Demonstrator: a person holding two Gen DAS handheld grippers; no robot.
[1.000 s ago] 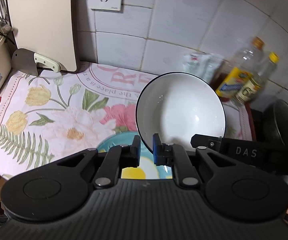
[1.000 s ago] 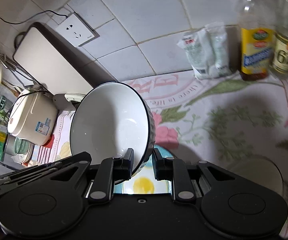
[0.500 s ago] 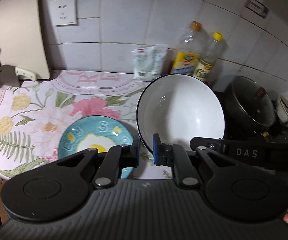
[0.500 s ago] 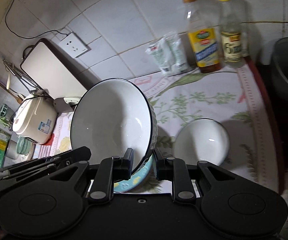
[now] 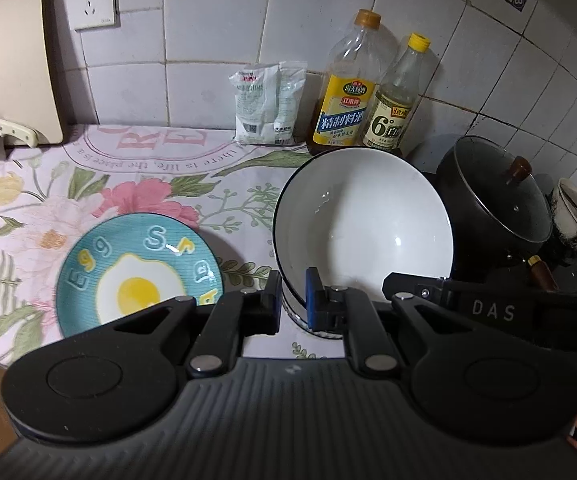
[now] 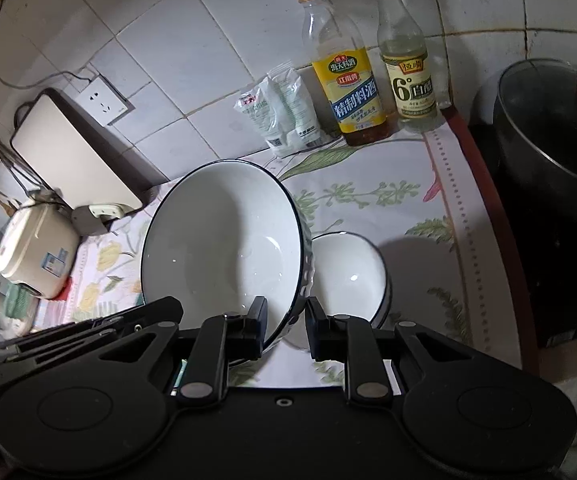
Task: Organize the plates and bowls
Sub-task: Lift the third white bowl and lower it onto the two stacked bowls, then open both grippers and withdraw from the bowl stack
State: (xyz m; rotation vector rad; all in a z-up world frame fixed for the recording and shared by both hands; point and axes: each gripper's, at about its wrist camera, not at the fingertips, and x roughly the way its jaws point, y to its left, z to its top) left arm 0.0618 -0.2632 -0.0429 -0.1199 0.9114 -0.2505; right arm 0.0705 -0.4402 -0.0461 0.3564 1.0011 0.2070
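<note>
Counting two bowls [image 6: 224, 248] [image 6: 348, 272], one plate [image 5: 136, 272].

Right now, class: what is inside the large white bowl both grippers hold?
The large white bowl looks empty, only glints on its glaze. The grippers' fingers cover a bit of its near rim.

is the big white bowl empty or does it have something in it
Empty. The big white bowl shows a bare glossy white inside in both wrist views, with only light glints on it and no food or liquid.

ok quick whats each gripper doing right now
Left gripper: shut on the rim of the large white bowl.
Right gripper: shut on the opposite rim of the same large white bowl.
</note>
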